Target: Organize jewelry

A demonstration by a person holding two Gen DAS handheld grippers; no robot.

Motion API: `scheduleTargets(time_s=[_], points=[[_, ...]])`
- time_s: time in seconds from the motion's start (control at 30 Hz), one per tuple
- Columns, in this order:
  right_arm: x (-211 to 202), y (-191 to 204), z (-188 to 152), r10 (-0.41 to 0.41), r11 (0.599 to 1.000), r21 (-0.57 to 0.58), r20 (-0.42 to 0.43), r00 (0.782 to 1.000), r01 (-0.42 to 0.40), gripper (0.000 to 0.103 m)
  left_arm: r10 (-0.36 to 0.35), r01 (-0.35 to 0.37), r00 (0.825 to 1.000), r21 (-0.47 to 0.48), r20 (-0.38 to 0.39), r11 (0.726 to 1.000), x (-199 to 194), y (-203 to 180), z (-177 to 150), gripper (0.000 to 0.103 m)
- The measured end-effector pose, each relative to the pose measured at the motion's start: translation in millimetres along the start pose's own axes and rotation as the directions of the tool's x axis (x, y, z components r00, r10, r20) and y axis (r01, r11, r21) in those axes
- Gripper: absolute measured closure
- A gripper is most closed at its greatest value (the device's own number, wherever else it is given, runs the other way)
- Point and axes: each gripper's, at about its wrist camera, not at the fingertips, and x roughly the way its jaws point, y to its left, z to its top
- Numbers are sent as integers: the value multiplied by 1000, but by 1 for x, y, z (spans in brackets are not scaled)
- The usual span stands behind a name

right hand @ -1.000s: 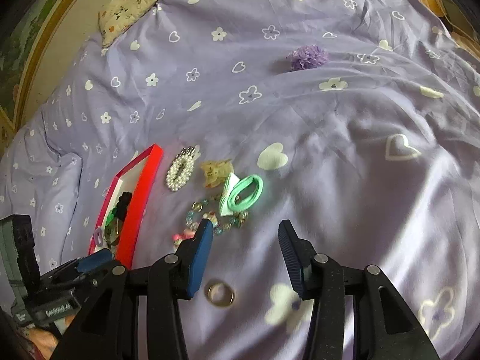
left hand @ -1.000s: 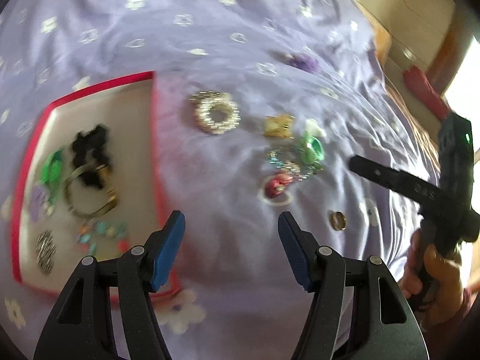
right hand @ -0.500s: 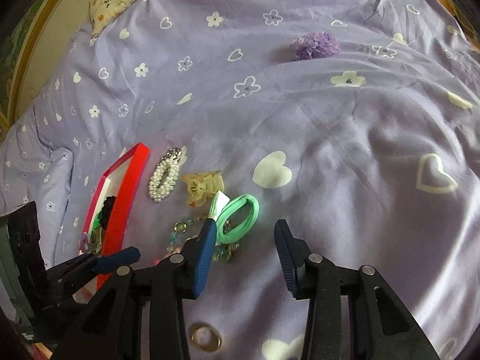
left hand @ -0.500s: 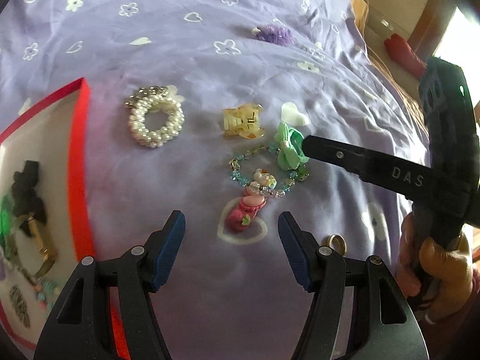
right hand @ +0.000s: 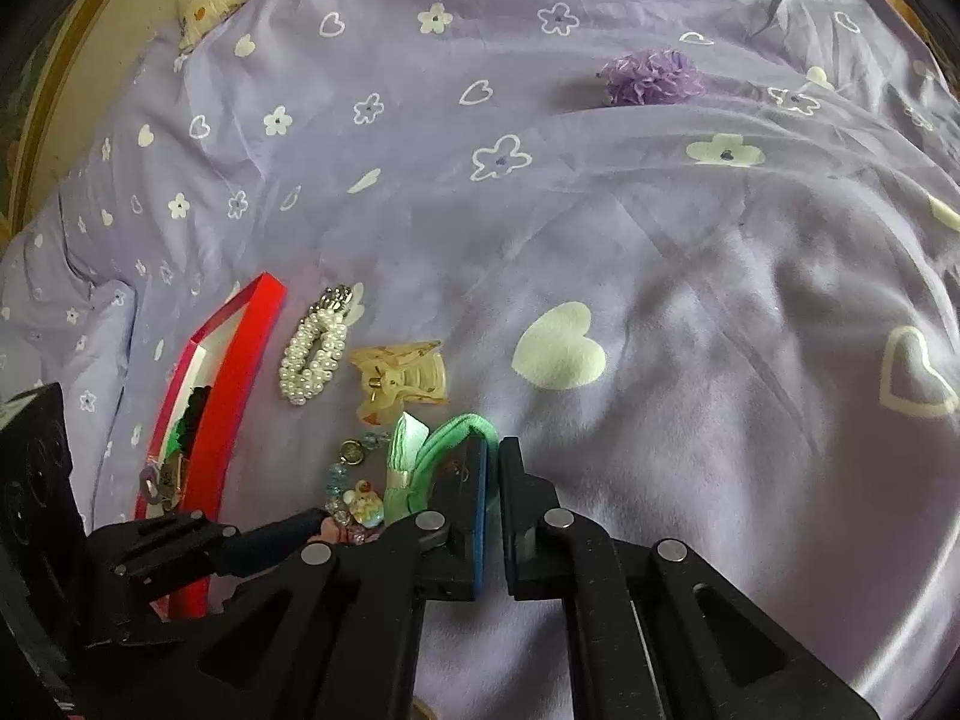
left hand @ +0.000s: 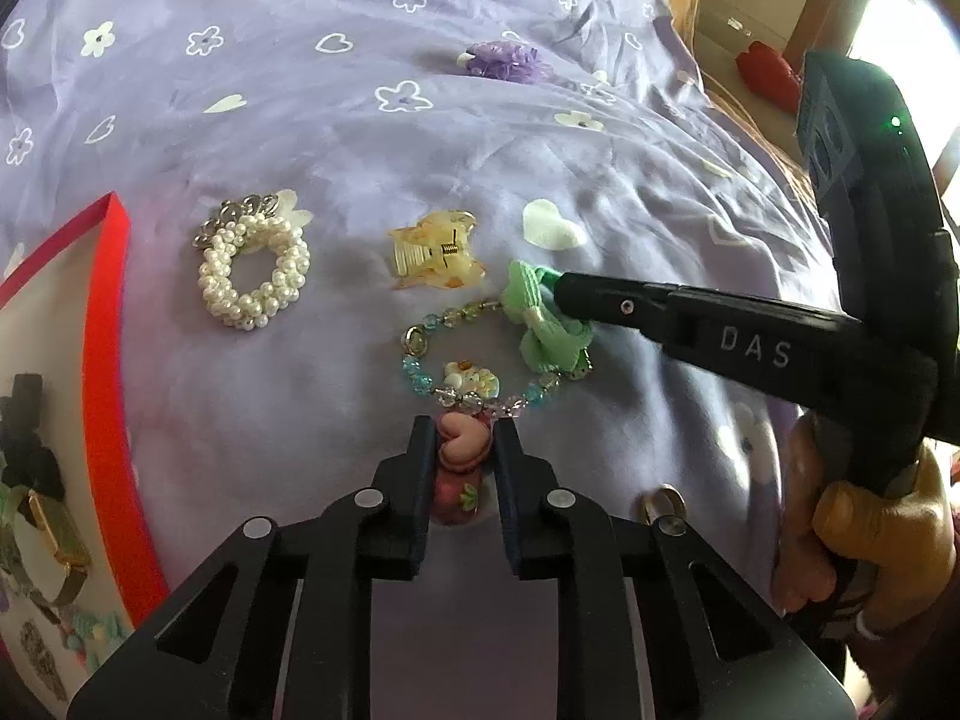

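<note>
Left claw (left hand: pixel 459 441) closing on pink charm (left hand: pixel 459 468); right claw (right hand: pixel 493 462) clamped on green hair tie (right hand: pixel 447 441) (bedspread).

Left gripper (left hand: pixel 459 438): matte black plastic w/ triangular cut-outs in the arms, silver round screws at the pivots, dark blue pads inside the fingers (left hand: pixel 420 480). Right gripper (right hand: pixel 493 468): same black build, silver screws, blue pad on one finger. Seen from the left cam, its side reads "DAS" in white; black housing w/ a small green light. Hand (left hand: pixel 864 534) on its handle.
</note>
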Motion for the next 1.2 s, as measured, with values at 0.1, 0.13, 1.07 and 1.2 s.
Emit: scheduleTargets(time_s=[0.1,0.13,1.07,1.2], points=[[-9,0,-2,8,1000,8,14,1000,-8,100,-5,5,1000,-5,6,1000,-10,0,-7,86],[-12,1,-3,11,1000,10,20,1000,-11,100,-5,5,1000,-6,9,1000,-13,0,-9,86],[-66,9,-24,70,997,34,87,994,-73,100,66,-68,993,-16,-97,998,5,12,7,67],[-69,4,-23,74,996,50,96,993,-79,100,62,-60,994,32,-88,998,11,1,9,97]])
